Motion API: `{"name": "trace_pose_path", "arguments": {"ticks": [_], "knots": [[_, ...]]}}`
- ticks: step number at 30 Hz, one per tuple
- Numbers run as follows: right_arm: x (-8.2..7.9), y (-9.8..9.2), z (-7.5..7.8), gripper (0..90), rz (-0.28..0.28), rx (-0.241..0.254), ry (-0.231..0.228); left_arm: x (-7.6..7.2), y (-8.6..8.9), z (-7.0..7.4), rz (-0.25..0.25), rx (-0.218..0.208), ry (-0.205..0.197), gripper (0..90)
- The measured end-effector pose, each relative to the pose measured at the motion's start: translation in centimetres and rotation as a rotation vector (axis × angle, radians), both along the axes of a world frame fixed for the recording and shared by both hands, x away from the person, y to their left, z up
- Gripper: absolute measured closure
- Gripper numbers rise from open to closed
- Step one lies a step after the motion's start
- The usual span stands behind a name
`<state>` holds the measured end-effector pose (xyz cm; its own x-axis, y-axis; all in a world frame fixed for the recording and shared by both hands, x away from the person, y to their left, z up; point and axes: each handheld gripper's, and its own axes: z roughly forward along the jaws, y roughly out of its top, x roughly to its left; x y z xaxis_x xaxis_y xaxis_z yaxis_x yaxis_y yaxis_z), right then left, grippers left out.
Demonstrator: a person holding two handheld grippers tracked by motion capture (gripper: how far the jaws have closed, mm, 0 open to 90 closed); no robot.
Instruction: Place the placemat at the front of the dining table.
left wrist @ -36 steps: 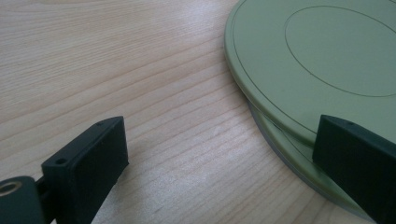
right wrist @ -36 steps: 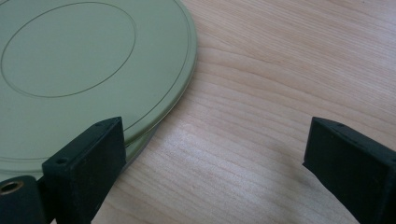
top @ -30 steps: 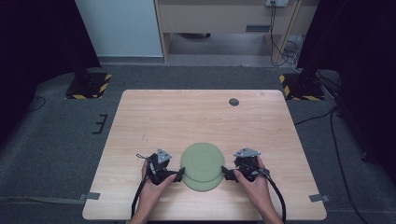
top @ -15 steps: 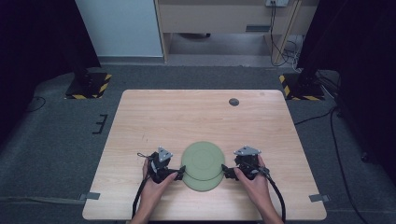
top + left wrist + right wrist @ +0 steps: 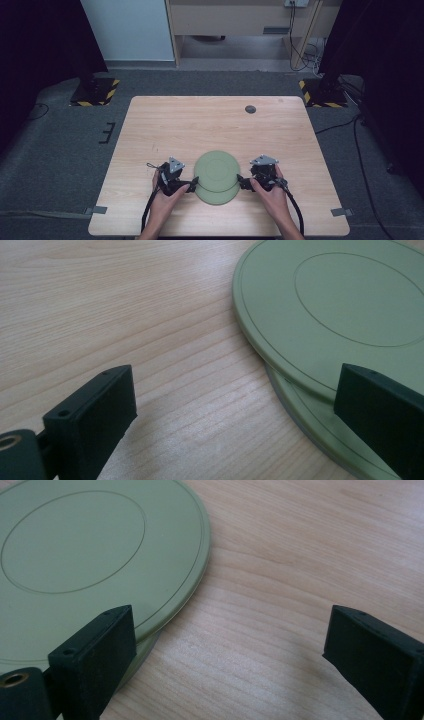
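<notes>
Woodgrain table point(image 5: 200, 125), two smooth round green plates point(image 5: 217, 171)

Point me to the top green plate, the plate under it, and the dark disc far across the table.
top green plate point(image 5: 216, 168), high view, its centre.
lower green plate point(image 5: 218, 197), high view, exposed near rim.
dark disc point(image 5: 250, 109), high view, its middle.

Even overhead light falls on the pale wooden surface point(image 5: 210, 125), while the room at nine and three o'clock sinks into near black. The high view is soft and slightly grainy. In the gripper views the wood grain is crisp, soft shadows pool under the plates point(image 5: 330, 305), and no glare shows.
</notes>
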<state>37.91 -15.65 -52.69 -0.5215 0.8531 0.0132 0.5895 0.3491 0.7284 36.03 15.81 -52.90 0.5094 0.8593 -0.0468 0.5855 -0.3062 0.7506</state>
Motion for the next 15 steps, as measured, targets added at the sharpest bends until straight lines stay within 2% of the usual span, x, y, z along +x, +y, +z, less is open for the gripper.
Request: {"name": "trace_pose_path", "arguments": {"ticks": [2,4,5,6,8,11,14,15], "knots": [[0.1,0.0,0.3,6.8,0.009,0.0,0.012,-0.1,-0.1,0.1,-0.006,-0.005,0.003,2.7],[0.4,0.2,0.9,8.2,0.035,-0.023,0.02,-0.3,-0.1,0.2,-0.017,-0.001,0.01,2.6],[0.5,0.2,1.2,8.4,0.047,-0.012,0.027,-0.3,-0.1,0.2,-0.018,-0.005,0.011,2.6],[0.9,0.5,1.7,7.9,0.068,-0.01,0.052,-0.4,-0.1,0.2,-0.02,-0.006,0.01,2.5],[1.1,0.6,2.1,7.9,0.076,-0.019,0.052,-0.5,-0.1,0.4,-0.024,-0.001,0.009,2.4],[2.4,1.4,3.3,6.2,0.1,-0.021,0.079,-0.8,0.1,0.6,-0.032,-0.003,0.007,2.3],[3.1,1.9,3.8,5.5,0.11,-0.027,0.081,-1.1,0.4,0.7,-0.043,-0.007,0.013,2.3],[3.8,2.5,4.2,5.7,0.117,-0.026,0.086,-1.3,0.3,0.7,-0.049,-0.008,0.015,2.2]]}}
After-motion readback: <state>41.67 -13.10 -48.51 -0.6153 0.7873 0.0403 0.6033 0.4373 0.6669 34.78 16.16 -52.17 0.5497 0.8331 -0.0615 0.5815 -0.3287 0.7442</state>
